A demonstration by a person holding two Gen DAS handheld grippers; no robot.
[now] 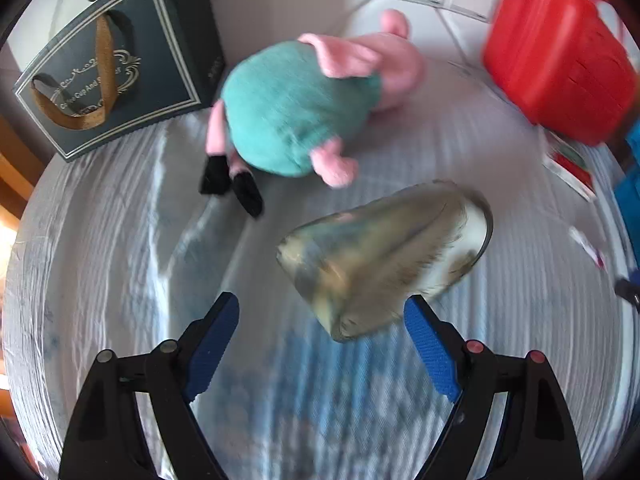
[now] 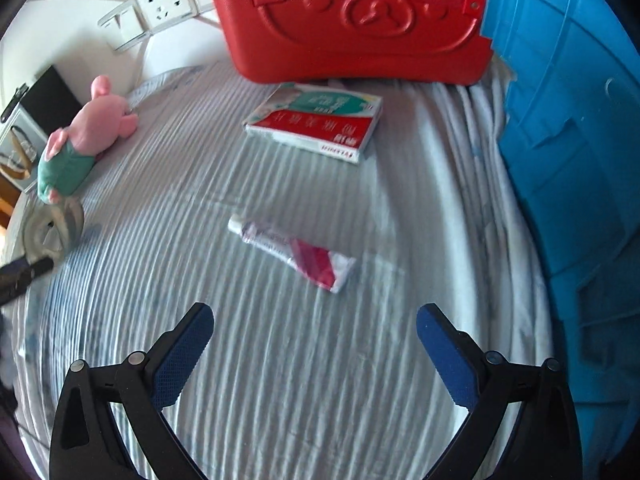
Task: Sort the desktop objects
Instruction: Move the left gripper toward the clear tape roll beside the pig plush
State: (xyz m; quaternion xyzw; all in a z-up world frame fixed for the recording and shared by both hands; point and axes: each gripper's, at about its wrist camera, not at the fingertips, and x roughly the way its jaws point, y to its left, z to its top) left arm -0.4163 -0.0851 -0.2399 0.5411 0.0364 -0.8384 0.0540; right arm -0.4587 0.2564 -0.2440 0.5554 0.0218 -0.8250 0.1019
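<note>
My left gripper (image 1: 320,312) was spread wide and held nothing, and the glass tumbler (image 1: 384,260) lay on its side just ahead of it on the striped cloth (image 1: 100,260), a little right of my centre line. Its long axis ran on a slant, the narrower end toward me near my right finger (image 1: 430,344), the wider end away and to the right; whether that finger touched the glass I could not tell through the blur. Beyond it the plush pig (image 1: 296,108) lay on the cloth, with the dark gift box (image 1: 116,68) behind to the left and the red case (image 1: 560,52) far right. My right gripper (image 2: 316,332) was likewise wide and empty, angled down over the cloth, with the small tube (image 2: 296,254) lying crosswise ahead, its cap end to the left, and the flat medicine box (image 2: 316,124) farther on before the red case, beside the blue bin (image 2: 580,160). I judged the left tool nearer the tumbler, the right nearer the tube; for the tumbler I would have needed to shift right and turn to straddle its slant.
</note>
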